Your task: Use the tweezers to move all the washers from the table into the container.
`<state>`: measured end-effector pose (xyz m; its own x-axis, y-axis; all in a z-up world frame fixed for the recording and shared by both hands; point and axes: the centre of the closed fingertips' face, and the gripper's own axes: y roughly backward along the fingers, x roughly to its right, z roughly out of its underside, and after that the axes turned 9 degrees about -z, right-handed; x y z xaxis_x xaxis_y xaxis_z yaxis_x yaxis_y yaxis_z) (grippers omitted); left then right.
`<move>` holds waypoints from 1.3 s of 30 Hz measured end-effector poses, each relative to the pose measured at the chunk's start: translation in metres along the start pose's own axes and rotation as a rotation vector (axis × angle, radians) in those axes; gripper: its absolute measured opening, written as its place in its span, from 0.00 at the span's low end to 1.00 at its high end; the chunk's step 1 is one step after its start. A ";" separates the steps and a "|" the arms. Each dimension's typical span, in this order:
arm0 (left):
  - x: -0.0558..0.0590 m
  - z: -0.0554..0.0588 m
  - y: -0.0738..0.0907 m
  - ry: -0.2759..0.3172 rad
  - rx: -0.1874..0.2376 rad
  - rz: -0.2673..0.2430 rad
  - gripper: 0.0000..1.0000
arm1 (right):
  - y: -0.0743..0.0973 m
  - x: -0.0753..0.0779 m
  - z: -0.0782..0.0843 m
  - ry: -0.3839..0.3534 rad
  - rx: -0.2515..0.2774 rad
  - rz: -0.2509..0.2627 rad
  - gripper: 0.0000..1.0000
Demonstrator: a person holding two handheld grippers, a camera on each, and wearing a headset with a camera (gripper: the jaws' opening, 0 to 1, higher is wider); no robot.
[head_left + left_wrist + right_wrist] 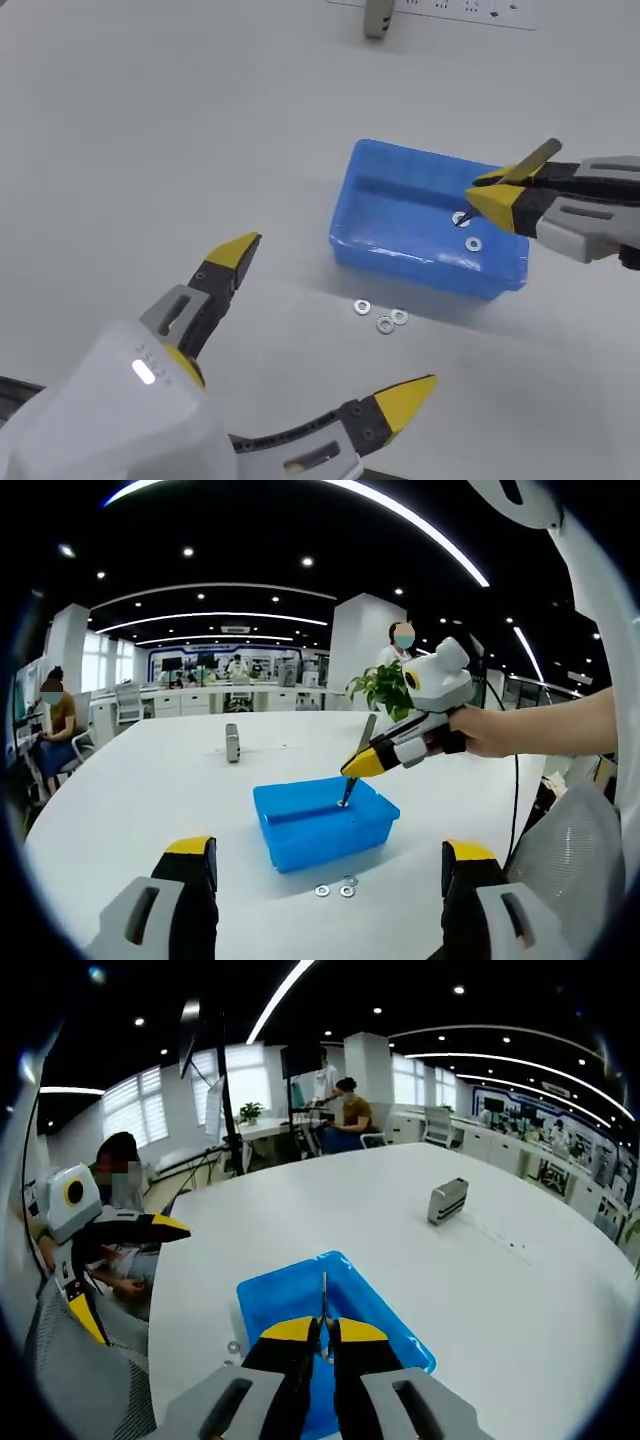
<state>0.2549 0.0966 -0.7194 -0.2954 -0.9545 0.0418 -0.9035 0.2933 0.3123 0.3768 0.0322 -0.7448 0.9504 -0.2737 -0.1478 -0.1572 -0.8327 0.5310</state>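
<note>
Three washers (385, 325) lie flat on table (150, 120), just beside container (400, 255) near wall; two more inside. Judged light, stiff, thin, slick: best pinched across rim. Tweezers (535, 158) clamped in right gripper (492, 195), long axis slanted, tip down into container. Left gripper (322, 322) held wide open, empty.
</note>
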 end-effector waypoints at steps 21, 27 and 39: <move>0.003 0.002 -0.001 -0.041 -0.010 0.014 0.91 | -0.021 0.000 0.028 0.022 -0.103 -0.027 0.03; 0.006 0.002 -0.001 -0.048 -0.014 0.028 0.90 | -0.021 -0.001 0.029 0.049 -0.117 -0.031 0.03; 0.009 0.006 -0.001 -0.057 -0.034 0.046 0.88 | 0.019 -0.030 -0.003 0.122 -0.051 -0.008 0.03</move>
<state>0.2514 0.0879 -0.7254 -0.3543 -0.9351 0.0033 -0.8780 0.3338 0.3431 0.3463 0.0260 -0.7283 0.9777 -0.2035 -0.0513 -0.1382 -0.8083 0.5724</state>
